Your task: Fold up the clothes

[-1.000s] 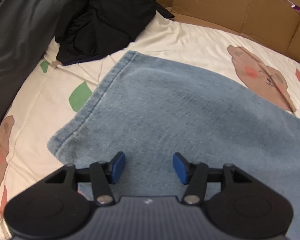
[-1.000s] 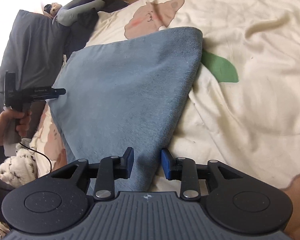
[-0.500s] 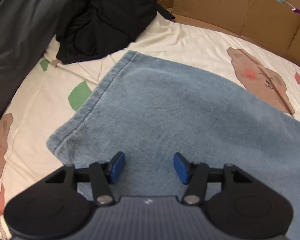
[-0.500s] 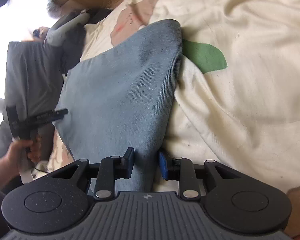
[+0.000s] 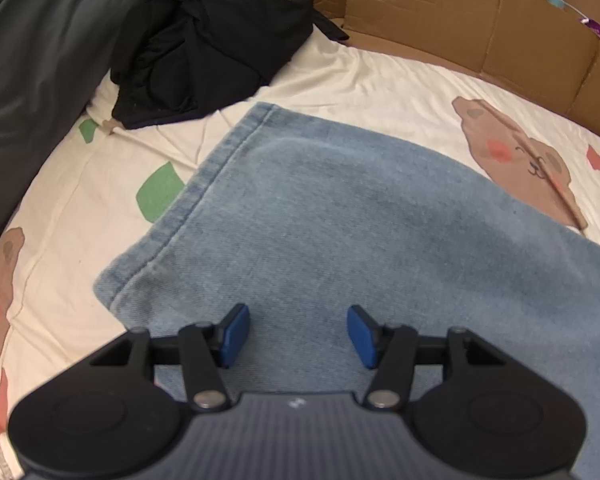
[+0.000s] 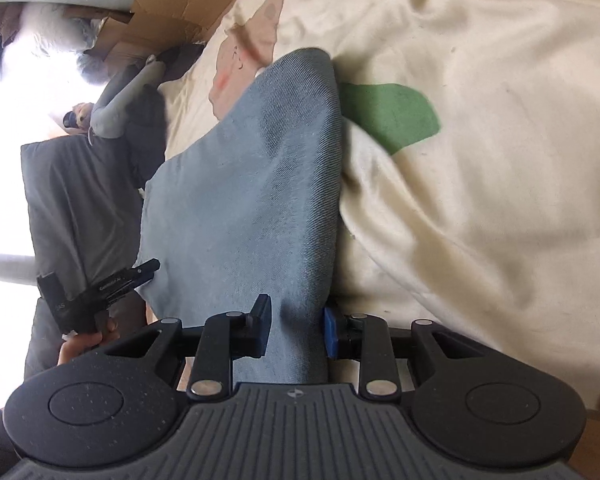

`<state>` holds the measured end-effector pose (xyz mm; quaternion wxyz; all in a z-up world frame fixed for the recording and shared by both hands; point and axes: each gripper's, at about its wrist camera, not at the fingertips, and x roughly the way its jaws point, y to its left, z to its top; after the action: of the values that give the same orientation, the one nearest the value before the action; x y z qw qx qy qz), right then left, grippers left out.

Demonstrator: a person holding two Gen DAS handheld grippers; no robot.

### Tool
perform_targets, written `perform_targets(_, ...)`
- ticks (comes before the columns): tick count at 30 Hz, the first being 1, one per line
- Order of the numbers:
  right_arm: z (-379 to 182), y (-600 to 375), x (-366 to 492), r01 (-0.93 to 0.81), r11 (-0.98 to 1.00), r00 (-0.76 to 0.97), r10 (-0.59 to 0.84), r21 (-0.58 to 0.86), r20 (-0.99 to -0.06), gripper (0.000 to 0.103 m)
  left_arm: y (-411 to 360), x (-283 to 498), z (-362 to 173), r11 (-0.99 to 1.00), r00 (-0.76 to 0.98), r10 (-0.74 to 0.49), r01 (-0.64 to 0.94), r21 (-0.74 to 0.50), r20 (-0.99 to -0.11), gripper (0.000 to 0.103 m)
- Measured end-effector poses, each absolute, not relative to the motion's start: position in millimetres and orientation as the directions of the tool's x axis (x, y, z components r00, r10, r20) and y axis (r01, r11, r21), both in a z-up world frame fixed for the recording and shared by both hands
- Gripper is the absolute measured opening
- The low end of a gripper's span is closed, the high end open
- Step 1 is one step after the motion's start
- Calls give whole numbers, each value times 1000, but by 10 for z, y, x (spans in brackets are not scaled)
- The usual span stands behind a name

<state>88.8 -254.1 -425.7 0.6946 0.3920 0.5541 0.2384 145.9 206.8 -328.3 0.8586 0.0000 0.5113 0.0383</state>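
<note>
A light blue denim garment (image 5: 360, 220) lies flat on a cream printed bed sheet (image 5: 80, 208), its stitched hem toward the left. My left gripper (image 5: 298, 334) hovers open just above the denim near that hem, with nothing pinched. In the right wrist view the denim (image 6: 260, 184) runs away as a long folded strip. My right gripper (image 6: 296, 330) straddles its near folded edge and its jaws are closing, with the cloth between the pads; I see no firm pinch. The left gripper (image 6: 112, 288) also shows there, held in a hand (image 6: 84, 344).
A heap of black clothes (image 5: 208, 52) lies at the far left of the bed beside a dark grey pillow (image 5: 32, 80). Brown cardboard (image 5: 460, 36) walls the far side. Bare sheet (image 6: 480, 160) spreads to the right of the denim.
The right gripper rolled and sank toward the denim's folded edge, which now sits between its narrowing jaws. The left gripper and its view are unchanged.
</note>
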Motion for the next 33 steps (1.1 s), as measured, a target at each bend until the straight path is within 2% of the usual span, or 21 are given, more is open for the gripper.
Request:
perform_targets(6,-4309,-2391,938,136,577,286,756,805,-590,29,2047,1482,-3284,996,472,79,-72,51,-878,58)
perform_targets(11,-4281,-2430,905,125,575,296,756,808,-584,13,2033,1491,-3284,996,470,85,-70,59,-879,58)
perform_targets(16,-4170,-2475,897,121,560,308,764,819,-568,5,2027,1497,-3282,996,469,89,-69,65,-879,58)
perform_targets(23,-3853,-2467,973,82,598,312,744,797,-591,5,1934,1529,-3136,994,494,104,-41,97,-863,58)
perform_targets(33,-3444,-2666,1128,78,645,371,689,760,-623,4,1575,1581,-2936,990,554,37,91,104,-832,60)
